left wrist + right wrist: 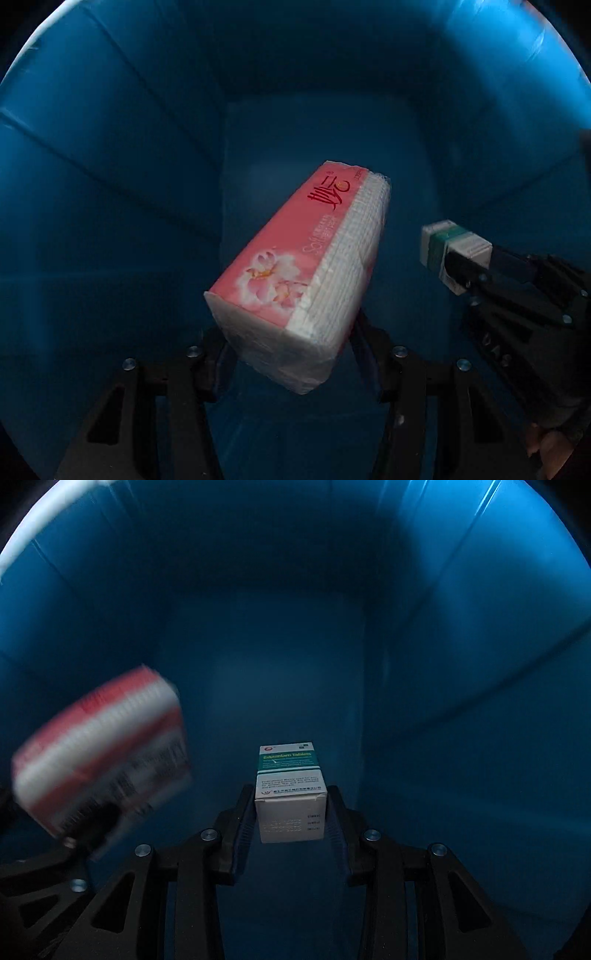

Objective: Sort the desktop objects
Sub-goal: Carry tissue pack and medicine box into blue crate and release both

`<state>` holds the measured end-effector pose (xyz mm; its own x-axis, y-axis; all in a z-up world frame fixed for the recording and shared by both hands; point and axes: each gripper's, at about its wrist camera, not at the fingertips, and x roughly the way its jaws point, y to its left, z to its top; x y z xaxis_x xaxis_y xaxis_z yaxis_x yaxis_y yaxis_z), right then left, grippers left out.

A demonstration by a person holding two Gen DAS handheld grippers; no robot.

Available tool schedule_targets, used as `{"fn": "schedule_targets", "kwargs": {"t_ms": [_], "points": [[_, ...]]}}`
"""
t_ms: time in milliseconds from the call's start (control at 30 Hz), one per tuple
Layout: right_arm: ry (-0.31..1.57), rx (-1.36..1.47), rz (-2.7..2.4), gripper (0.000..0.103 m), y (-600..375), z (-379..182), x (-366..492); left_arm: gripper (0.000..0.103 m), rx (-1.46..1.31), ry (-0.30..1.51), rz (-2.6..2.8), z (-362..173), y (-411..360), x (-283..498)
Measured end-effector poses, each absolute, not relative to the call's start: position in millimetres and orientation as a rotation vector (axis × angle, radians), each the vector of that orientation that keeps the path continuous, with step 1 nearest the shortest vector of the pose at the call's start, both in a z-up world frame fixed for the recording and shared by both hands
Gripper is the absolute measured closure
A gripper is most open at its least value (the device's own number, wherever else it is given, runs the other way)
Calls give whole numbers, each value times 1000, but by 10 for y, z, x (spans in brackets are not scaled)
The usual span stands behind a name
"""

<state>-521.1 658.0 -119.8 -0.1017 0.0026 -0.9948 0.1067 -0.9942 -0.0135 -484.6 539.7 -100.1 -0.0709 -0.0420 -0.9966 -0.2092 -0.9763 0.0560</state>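
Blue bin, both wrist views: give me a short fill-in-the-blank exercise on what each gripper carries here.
1. The left gripper is shut on a pink pack of ____.
2. The right gripper is shut on a small white and ____ medicine box.
3. Both grippers point into a bin whose walls are ____.

Missing words: tissues; green; blue

Blue plastic walls [110, 147] fill both views, sloping down to a flat, darker floor [332, 147] at centre frame. Faint ridges cross the left wall in the left wrist view. Light glows brightest along the upper right wall [517, 572], while a pale rim [44, 524] curves across the upper left corner of the right wrist view.
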Motion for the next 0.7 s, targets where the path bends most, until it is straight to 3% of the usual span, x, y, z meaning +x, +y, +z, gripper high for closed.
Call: {"fn": "schedule_targets", "kwargs": {"t_ms": [100,233,533,567,600,633,700], "points": [[253,2224,-2123,67,6520,-1604,-5115,48,-2134,380,2133,-1232,5517,-4802],[352,2335,-1981,66,6470,-1881,-4985,47,-2192,373,2076,-1336,5579,-4789],[336,2359,-1920,62,6453,-1901,-4854,44,-2123,360,2106,-1186,5683,-4840],[333,2355,-1928,51,6454,-1876,-4847,44,-2110,351,2115,-1165,5667,-4797],[322,2346,-1938,30,6455,-1844,-4841,44,-2102,337,2127,-1127,5674,-4799],[311,2334,-1945,21,6452,-1804,-4832,44,-2098,321,2139,-1073,5744,-4866],[312,2294,-1984,15,6439,-1693,-4820,44,-2089,284,2162,-988,5852,-4874]]}}
